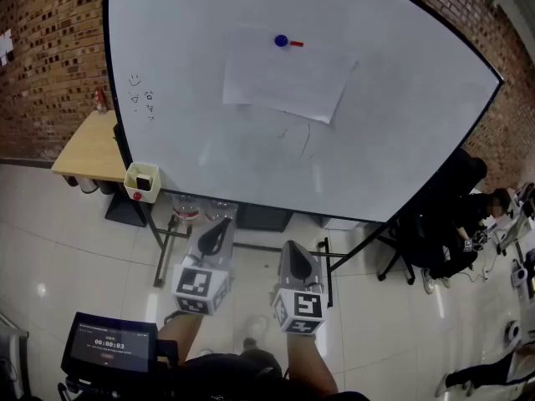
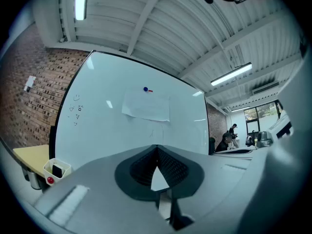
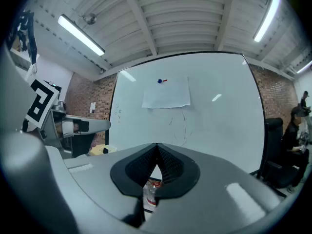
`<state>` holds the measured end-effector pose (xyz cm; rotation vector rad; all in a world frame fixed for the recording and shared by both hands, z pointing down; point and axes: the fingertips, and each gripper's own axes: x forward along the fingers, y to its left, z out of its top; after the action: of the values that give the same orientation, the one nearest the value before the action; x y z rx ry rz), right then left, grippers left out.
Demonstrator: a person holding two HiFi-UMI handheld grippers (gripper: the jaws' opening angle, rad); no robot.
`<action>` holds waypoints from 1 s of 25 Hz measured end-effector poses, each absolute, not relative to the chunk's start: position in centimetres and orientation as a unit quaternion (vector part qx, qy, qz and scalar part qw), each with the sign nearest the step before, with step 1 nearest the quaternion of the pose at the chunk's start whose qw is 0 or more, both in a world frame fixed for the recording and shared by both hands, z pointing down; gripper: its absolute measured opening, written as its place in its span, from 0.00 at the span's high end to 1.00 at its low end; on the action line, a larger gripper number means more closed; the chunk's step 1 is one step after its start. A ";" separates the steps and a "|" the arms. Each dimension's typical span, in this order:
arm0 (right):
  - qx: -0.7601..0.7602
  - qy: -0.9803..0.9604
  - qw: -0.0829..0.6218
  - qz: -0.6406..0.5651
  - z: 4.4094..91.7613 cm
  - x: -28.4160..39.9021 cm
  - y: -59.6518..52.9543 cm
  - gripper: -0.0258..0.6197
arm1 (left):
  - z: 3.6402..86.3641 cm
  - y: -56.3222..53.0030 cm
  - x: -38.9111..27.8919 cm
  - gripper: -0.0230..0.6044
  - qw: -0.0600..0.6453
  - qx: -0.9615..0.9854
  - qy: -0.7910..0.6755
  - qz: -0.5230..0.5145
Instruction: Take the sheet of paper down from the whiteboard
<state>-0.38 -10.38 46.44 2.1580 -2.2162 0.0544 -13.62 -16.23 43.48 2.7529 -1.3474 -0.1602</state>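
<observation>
A white sheet of paper (image 1: 287, 80) hangs on the large whiteboard (image 1: 201, 140), pinned at its top by a blue magnet (image 1: 281, 41) with a red marker beside it. The same sheet of paper (image 2: 146, 106) shows in the left gripper view, and the sheet of paper (image 3: 166, 93) again in the right gripper view. My left gripper (image 1: 219, 226) and right gripper (image 1: 291, 250) are held level well short of the board, below the sheet. Both are shut with nothing between the jaws.
A wooden table (image 1: 90, 149) stands left of the board, with a small white bin (image 1: 142, 181) at the board's lower left corner. A seated person (image 1: 456, 215) and chairs are at the right. Brick wall (image 1: 50, 48) lies behind.
</observation>
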 end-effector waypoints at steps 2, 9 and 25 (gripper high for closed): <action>0.695 -0.718 0.027 0.019 45.8 0.7 -11.2 0.94 | 42.5 -17.0 -12.6 0.96 0.036 0.894 -0.442 -0.057; 0.674 -0.738 0.023 0.016 44.5 5.7 -18.0 0.94 | 41.2 -23.0 -7.3 0.96 0.025 0.885 -0.459 -0.069; 0.585 -0.810 -0.050 0.007 37.6 11.2 -29.0 0.94 | 29.1 -32.6 -3.5 0.96 -0.065 0.828 -0.552 -0.075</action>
<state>11.18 -28.99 37.56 1.8983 -2.6274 0.0217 -3.55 -32.64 29.10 2.7157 -1.8085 -0.2461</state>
